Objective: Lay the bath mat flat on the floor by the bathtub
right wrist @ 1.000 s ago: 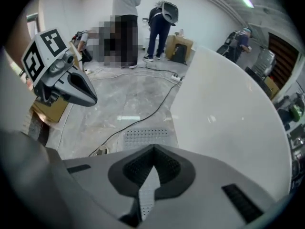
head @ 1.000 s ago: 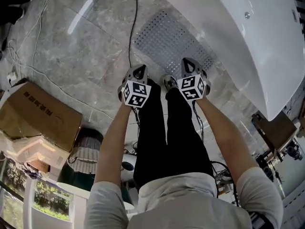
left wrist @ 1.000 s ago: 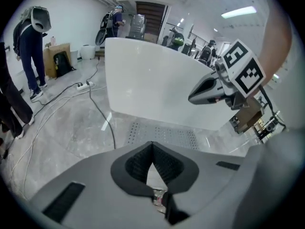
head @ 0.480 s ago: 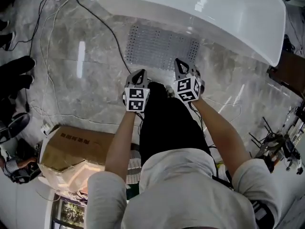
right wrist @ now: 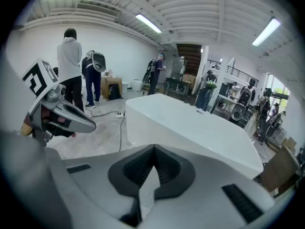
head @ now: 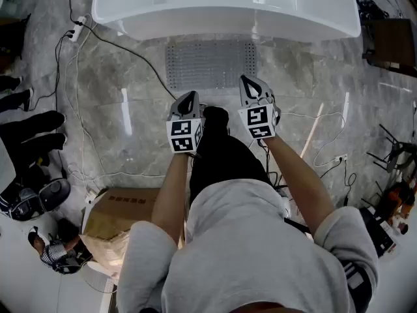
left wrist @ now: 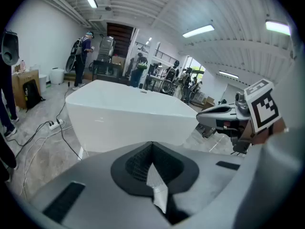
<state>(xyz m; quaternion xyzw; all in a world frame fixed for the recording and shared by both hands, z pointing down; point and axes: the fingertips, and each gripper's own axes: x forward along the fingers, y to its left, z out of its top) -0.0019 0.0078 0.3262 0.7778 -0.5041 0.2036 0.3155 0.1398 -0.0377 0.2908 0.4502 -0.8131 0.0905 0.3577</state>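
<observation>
Head view first: the bath mat point(head: 210, 65), a grey perforated rectangle, lies spread out on the marble floor point(head: 130, 116) right along the near side of the white bathtub point(head: 221, 8), its long edge parallel to the tub, with no fold or curled corner showing, though whether its far edge touches the tub's base I cannot tell from up here; the left gripper point(head: 189, 98) and the right gripper point(head: 249, 85) are held side by side above the mat's near edge, clear of it, and neither carries anything; a cardboard box point(head: 114, 217) sits well off on the near left and takes no part. Over to the left gripper view: the left gripper point(left wrist: 152, 150) has its jaws pressed together on nothing, the tub point(left wrist: 128, 109) stands broad ahead, the other gripper point(left wrist: 224, 118) floats at the right, and the mat is hidden below the gripper's body. Now the right gripper view: same story, the right gripper point(right wrist: 153, 152) is closed tight and empty, with the tub point(right wrist: 190, 128) beyond and its partner point(right wrist: 62, 113) at the left. My call: the laying looks done, mat flat and in place, and at most a small straightening could be left
</observation>
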